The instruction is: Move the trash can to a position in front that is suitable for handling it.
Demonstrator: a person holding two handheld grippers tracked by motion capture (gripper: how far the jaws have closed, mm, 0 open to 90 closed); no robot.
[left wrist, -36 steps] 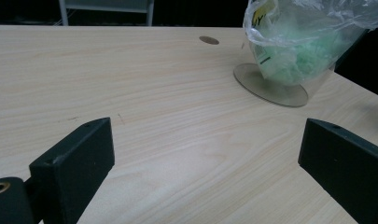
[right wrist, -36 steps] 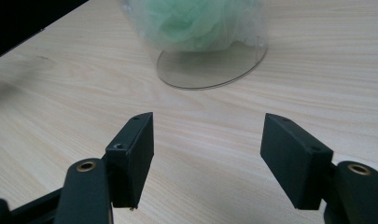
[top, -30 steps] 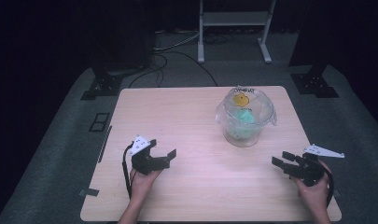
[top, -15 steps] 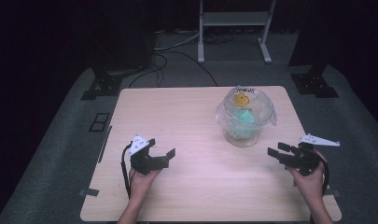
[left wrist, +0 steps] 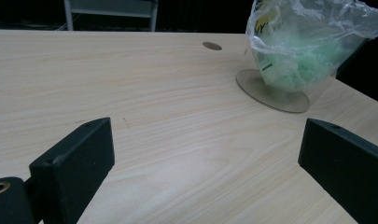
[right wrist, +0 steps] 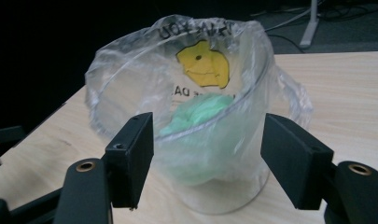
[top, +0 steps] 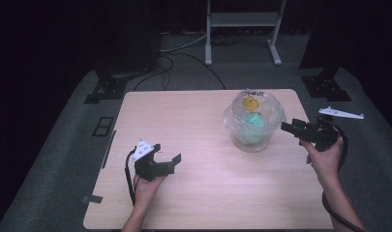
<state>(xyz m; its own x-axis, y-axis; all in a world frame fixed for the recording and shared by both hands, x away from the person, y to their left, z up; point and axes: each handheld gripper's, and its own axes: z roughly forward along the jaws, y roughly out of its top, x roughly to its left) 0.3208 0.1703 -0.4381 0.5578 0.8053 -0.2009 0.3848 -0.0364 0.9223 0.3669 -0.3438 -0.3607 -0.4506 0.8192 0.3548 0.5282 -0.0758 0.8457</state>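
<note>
High view: the bag-lined bowl (top: 254, 123) stands upright right of table centre; the right gripper (top: 294, 129), jaws open, almost touches its right side, while the left gripper (top: 165, 155) waits well apart, also open.

Right gripper view: the bowl sits dead ahead between the spread jaws.

Left gripper view: the bowl lies far ahead, off to the right.

A recording studio or lab is showing here: black curtains (top: 63, 38) are hanging behind the lone table (top: 193, 116), with stand feet (top: 104, 89) and cables (top: 184, 53) lying on grey carpet (top: 58, 159) beyond it.
</note>
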